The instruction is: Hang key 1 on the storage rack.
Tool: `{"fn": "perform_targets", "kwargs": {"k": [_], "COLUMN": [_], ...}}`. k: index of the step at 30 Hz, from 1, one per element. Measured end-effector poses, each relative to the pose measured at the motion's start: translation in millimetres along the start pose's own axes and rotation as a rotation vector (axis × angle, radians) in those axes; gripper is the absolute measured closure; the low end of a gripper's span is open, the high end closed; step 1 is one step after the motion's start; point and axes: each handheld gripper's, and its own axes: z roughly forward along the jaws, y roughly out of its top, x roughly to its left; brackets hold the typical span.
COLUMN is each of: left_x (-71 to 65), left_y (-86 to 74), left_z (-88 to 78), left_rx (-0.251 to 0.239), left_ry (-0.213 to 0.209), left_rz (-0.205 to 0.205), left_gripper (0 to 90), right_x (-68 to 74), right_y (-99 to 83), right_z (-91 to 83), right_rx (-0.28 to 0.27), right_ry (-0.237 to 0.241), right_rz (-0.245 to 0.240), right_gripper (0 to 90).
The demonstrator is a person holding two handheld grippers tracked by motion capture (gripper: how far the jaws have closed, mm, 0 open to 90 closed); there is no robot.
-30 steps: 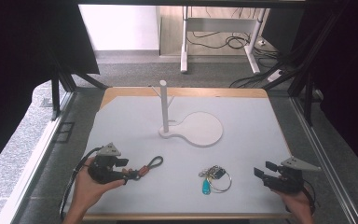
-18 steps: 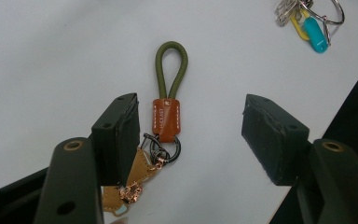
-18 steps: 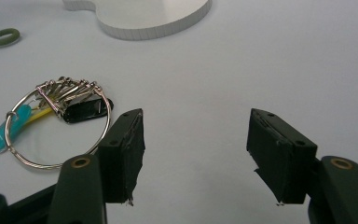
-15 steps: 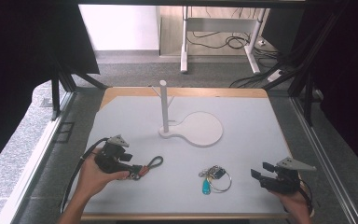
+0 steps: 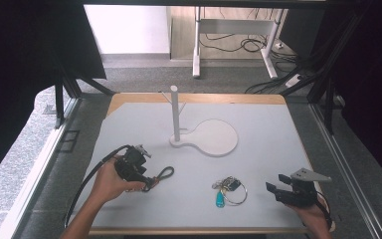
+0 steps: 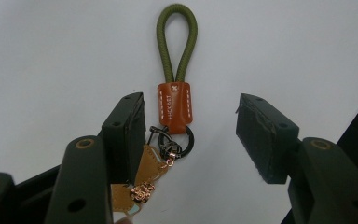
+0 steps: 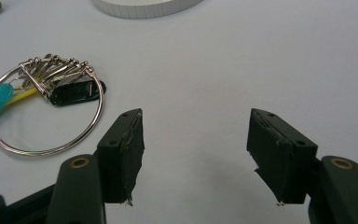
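Olive-green cord forms the loop of the keychain strap (image 6: 176,70), which lies flat on the white bench (image 5: 258,149) toward its left front part. Its brown leather tab and dark ring sit between the two black jaws of the left gripper (image 5: 149,183), close to one jaw and well clear of the other. Those jaws have just been closing, yet they are spread and press on nothing; a small tan charm hangs by the nearer jaw. Further back, near the middle of the bench, stands the white post stand (image 5: 175,114) on its round flat base. To the right of the strap, well apart from it, lies the key ring (image 5: 230,188) with a bunch of keys, a black fob and a turquoise tag. At the right front, the right gripper (image 5: 273,190) hovers with its jaws spread wide over bare bench, the key ring off to its side.
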Motion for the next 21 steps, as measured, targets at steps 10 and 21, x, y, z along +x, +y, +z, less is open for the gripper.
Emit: {"fn": "perform_targets", "kwargs": {"k": [10, 21], "left_x": [1.9, -0.7], "left_y": [14.4, 20.7], "left_z": [22.9, 40.8], "left_rx": [0.113, 0.197], "left_ry": [0.007, 0.058], "left_rz": [0.016, 0.059], "left_gripper": [49.1, 55.9], "right_x": [1.0, -1.6], "right_y": [1.5, 0.1], "right_z": [0.7, -0.1], "right_rx": [-0.004, 0.004], "right_ry": [0.027, 0.008], "right_rz": [0.011, 0.015], "right_gripper": [37.1, 37.2]}}
